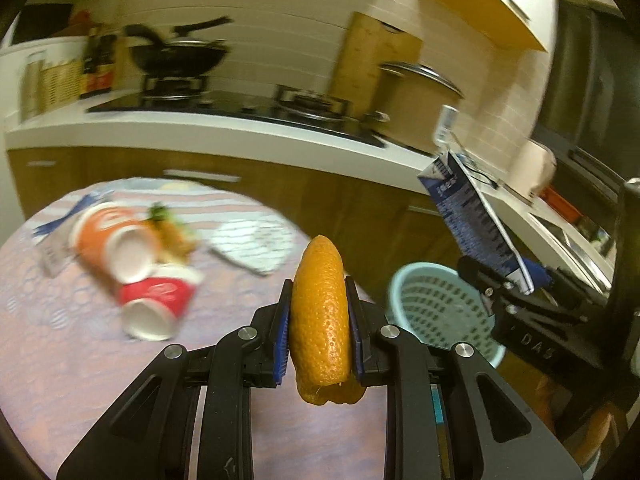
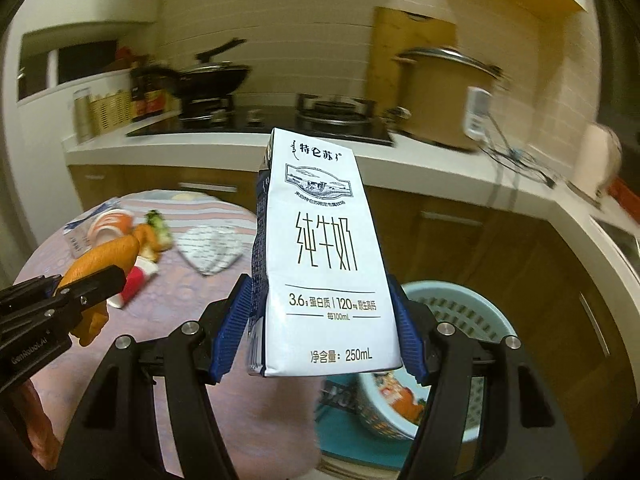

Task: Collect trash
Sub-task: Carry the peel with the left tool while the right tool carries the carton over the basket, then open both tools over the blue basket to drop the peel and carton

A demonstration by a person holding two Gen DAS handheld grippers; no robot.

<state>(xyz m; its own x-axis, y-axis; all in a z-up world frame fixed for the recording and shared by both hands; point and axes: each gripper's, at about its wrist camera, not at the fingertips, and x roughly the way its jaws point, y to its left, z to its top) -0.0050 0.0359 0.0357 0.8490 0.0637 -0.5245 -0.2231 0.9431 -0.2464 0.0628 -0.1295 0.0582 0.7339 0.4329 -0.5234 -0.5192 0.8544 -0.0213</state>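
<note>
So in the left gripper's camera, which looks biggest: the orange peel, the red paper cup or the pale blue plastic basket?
As they look in that view:
1. Pale blue plastic basket
2. Orange peel, though it sits close to the lens, so its size is exaggerated
3. Red paper cup, blurred and farther away

We see a round surface [image 1: 80, 360] under a pale patterned cloth. On it lie an orange paper cup [image 1: 108, 236] and a red paper cup [image 1: 154, 306], both tipped over, vegetable scraps [image 1: 172, 232] beside them, a blue-and-white packet [image 1: 60, 232] and a striped mitt [image 1: 252, 242].
</note>
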